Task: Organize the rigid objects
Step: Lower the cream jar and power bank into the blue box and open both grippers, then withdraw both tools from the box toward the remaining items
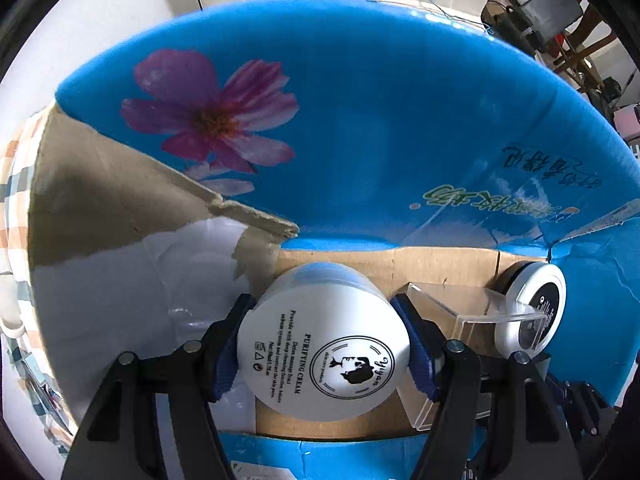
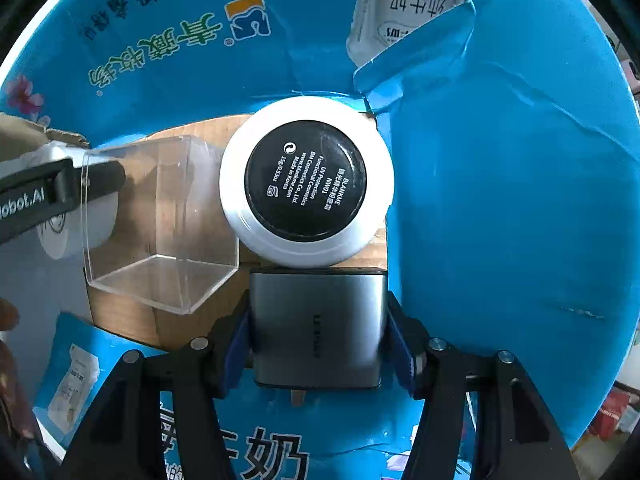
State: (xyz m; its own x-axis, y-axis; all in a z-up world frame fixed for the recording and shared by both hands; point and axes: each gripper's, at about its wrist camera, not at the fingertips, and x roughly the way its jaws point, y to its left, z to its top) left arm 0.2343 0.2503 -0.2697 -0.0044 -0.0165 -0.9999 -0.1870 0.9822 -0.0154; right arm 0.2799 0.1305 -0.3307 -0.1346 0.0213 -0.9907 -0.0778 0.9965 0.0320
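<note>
Reaching down into a blue printed cardboard box (image 1: pixel 360 100), the left gripper (image 1: pixel 324 344) has its blue-padded fingers (image 1: pixel 416 348) clamped on either side of a white cream jar (image 1: pixel 324 340), whose printed base faces the camera and reads "PURIFYING CREAM"; the jar sits low over the box's brown floor, though whether it rests on the cardboard cannot be told. Just to its right lies a clear plastic case (image 1: pixel 460 320), and beyond that, against the blue right wall, a white compact with a black round label (image 1: pixel 532 308) leans on its edge. The right gripper (image 2: pixel 318 332) also points down into the same box (image 2: pixel 500 160), its fingers (image 2: pixel 396 344) pinching a grey metal charger block (image 2: pixel 316 328) by its two sides, with a plug prong showing at the block's near end. The block's far end touches or nearly touches the white compact (image 2: pixel 306 184), which lies directly ahead of it. The clear case (image 2: pixel 160 220) sits left of the compact, and through it the left gripper's black finger (image 2: pixel 60 192) and the white jar (image 2: pixel 68 232) show.
</note>
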